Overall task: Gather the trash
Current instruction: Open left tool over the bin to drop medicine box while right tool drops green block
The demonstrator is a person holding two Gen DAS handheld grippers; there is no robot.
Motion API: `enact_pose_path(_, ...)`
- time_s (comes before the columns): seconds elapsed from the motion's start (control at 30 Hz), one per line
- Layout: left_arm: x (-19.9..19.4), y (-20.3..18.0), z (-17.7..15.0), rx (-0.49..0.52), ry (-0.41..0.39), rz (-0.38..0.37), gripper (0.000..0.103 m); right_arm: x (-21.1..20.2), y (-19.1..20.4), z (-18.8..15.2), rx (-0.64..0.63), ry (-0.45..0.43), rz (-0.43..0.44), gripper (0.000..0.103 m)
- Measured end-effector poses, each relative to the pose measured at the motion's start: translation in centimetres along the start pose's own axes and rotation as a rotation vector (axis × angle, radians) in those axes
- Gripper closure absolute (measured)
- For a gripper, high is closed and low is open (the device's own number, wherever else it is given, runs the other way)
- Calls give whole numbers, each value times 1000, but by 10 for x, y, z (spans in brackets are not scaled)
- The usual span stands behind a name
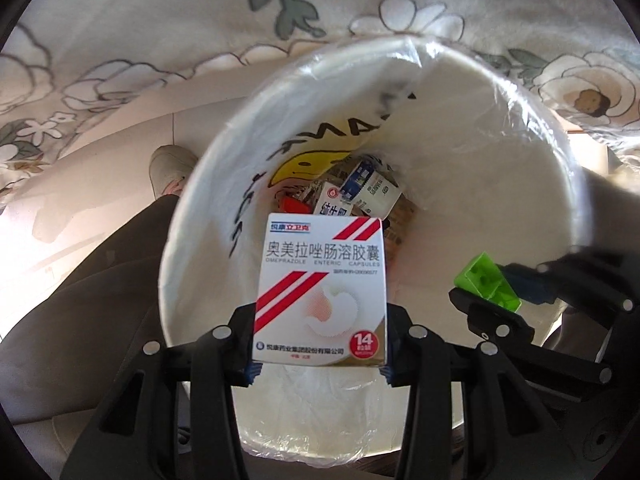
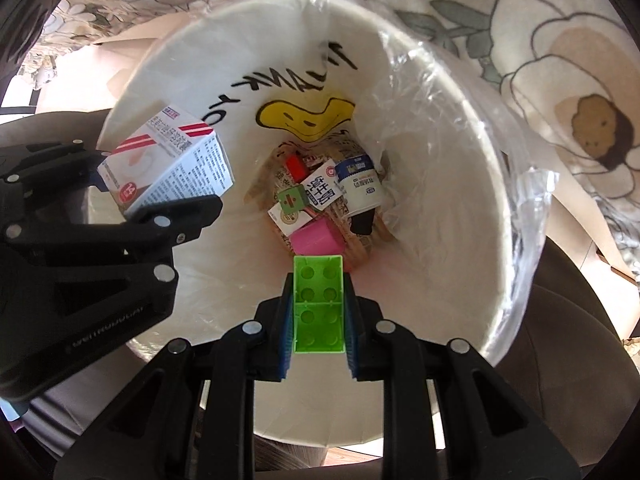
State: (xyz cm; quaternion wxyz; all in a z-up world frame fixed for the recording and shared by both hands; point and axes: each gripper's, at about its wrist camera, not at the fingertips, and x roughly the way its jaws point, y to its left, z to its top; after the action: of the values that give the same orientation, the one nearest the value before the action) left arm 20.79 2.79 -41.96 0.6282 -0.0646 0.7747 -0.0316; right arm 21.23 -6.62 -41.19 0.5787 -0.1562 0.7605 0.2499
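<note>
In the left wrist view, the left gripper (image 1: 320, 354) is clamped on the lower sides of a medicine box (image 1: 322, 288), which hangs upright over the mouth of the trash bin (image 1: 224, 128). To do the drop well, I judge the gripper should be centred over the opening before its jaws part, so the box falls clear of the near rim and does not snag the clear liner (image 1: 516, 92) folded over the edge. The box is white card with red diagonal stripes, printed text and a round red mark in one corner. At the right edge of the same view the right gripper (image 1: 492, 300) pinches a green building brick (image 1: 486, 282) above the bin's inner wall. In the right wrist view, the right gripper (image 2: 319, 312) is closed tight on the brick's two long sides, its hollow studded underside facing the camera, directly above the trash at the bottom: a pink block (image 2: 316, 238), a red piece (image 2: 298, 166) and small milk cartons (image 2: 358, 184). Releasing it here should land it inside. The left gripper (image 2: 168, 196) holds its box over the bin's left side.
</note>
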Motion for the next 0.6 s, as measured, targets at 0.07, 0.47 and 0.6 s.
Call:
enact_pose_path(0.07,3,-2,1,-3,2,15,57,2,0,1,-7,1,-13,80)
enact_pose_path(0.47,4,0,3,-18,-4,18,38,-7,0,4,2,-27,-14,52)
enact_pose_path(0.6,0,-3,1,-13,-21,32,38,-16,1,2,-3,-43,-23,52)
